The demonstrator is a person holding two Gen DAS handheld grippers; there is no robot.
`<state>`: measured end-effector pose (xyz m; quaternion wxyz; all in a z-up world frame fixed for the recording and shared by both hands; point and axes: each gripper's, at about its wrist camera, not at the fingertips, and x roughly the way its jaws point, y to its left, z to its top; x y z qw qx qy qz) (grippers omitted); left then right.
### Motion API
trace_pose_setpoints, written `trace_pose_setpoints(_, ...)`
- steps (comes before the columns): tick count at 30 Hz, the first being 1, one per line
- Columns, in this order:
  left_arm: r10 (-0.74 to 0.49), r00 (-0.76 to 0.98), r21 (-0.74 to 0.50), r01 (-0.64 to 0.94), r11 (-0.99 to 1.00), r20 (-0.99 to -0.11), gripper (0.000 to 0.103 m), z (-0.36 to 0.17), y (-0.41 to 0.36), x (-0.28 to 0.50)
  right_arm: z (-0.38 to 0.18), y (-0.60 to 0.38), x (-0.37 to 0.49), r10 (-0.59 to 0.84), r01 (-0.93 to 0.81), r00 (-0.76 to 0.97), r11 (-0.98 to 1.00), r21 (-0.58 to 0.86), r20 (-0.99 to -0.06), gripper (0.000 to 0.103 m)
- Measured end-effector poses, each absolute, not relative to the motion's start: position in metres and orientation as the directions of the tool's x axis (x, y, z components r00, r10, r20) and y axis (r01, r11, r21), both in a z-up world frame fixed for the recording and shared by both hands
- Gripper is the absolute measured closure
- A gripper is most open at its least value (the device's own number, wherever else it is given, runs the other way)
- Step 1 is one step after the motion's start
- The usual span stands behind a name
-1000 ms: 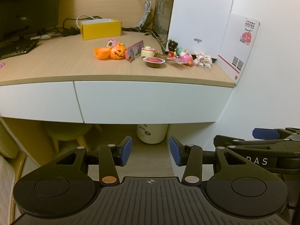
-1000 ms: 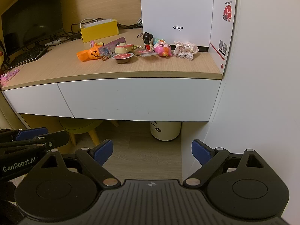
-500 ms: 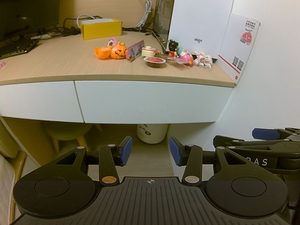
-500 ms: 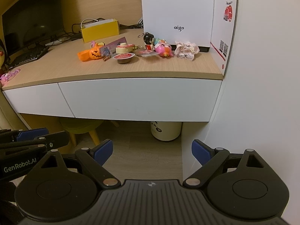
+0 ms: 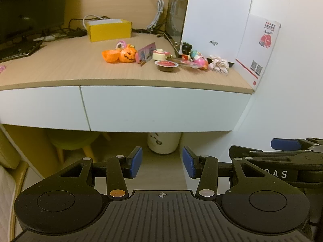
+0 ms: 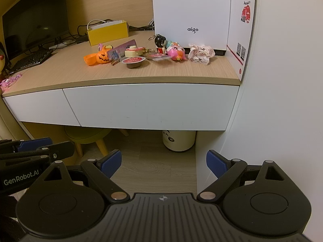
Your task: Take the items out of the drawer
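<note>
The drawer [image 6: 153,106] front is plain white under a pale wood-grain surface [image 6: 66,74]. On it sit an orange pumpkin [image 6: 103,57] with a black carved face, a yellow box [image 6: 108,33], a pink toy [image 6: 177,53], a pink-and-white frilled scrunchie [image 6: 200,53] and a red-lidded brown cup [image 6: 133,62]. Each black hand-held gripper carries blue pads [image 5: 135,162].

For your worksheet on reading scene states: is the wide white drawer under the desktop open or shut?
Shut. The wide white drawer has its front level with the neighbouring drawer front, and none of its inside shows in either view.
</note>
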<state>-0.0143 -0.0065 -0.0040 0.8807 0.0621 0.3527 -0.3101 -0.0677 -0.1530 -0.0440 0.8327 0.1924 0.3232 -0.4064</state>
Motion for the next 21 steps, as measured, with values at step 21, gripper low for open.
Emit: trace_pose_setpoints(21, -0.512, 0.553, -0.11, 0.602, 0.791, -0.658, 0.055, -0.003, -0.0065, -0.015, -0.0458, -0.1514, -0.0677, -0.55, 0.8, 0.462, 0.597, 0.06, -0.696, 0.011)
